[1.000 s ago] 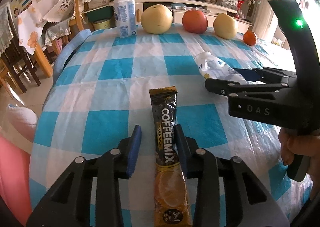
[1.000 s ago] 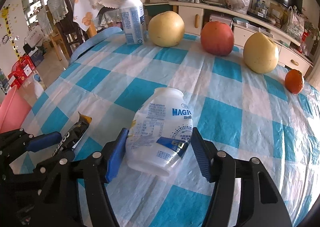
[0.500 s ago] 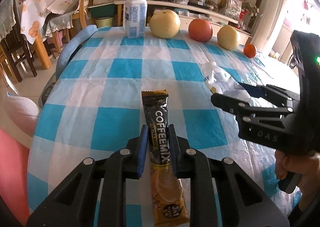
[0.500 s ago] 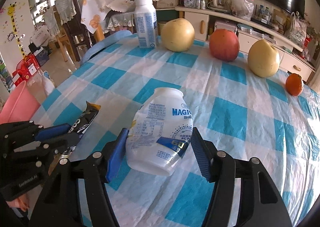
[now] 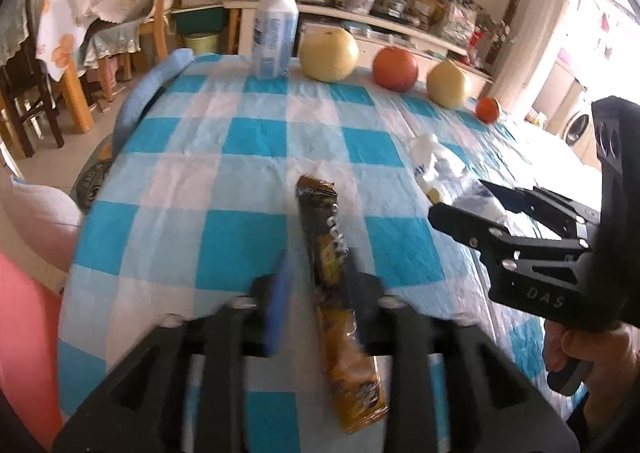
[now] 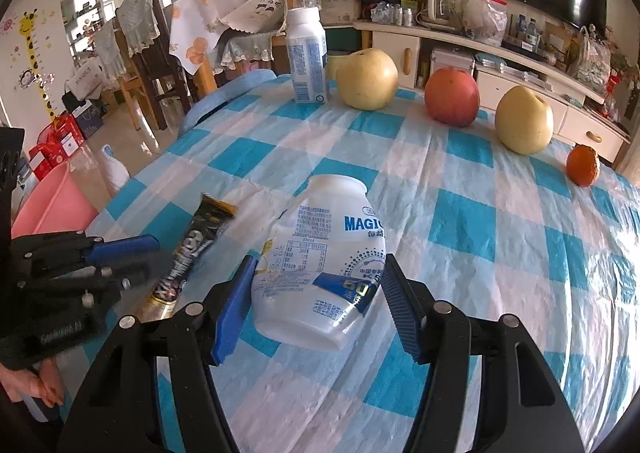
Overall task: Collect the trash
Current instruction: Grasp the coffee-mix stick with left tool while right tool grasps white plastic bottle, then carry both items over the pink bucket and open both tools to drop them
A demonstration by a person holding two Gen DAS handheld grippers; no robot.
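At the far left of the right wrist view, a pink tub [image 6: 48, 201] beside the bench [image 6: 472, 237] is cut off by the picture's edge and partly hidden behind the left hand-held gripper [image 5: 316, 285]. That gripper's jaws have just been opening; the coffee-mix sachet [image 5: 340, 273] lies between them, close against the right finger, while a clear gap shows beside the blue pad of the left finger [image 5: 280, 305], so the hold is released. The fingers are smeared by motion blur (the lettering on the sachet is hard to read, too), and the sachet's lower end runs down between the gripper's black arms. Whether the sachet rests fully on the checked cloth cannot be told.

Further right, the white Magic drink bottle [image 6: 320, 269] lies tilted, neck pointing away, clenched between the blue pads of the right hand-held gripper [image 6: 316, 293]. In the left wrist view, most of this bottle is hidden behind the gripper's fingers. The hand [image 5: 592, 357] that carries that gripper is cut off at the frame's lower right.

Along the bench's far edge stand an upright milk bottle [image 6: 306, 57], a yellow pear [image 6: 366, 79], a red apple [image 6: 452, 97], a second pear [image 6: 524, 121] and a small orange [image 6: 584, 165], well apart from both grippers.
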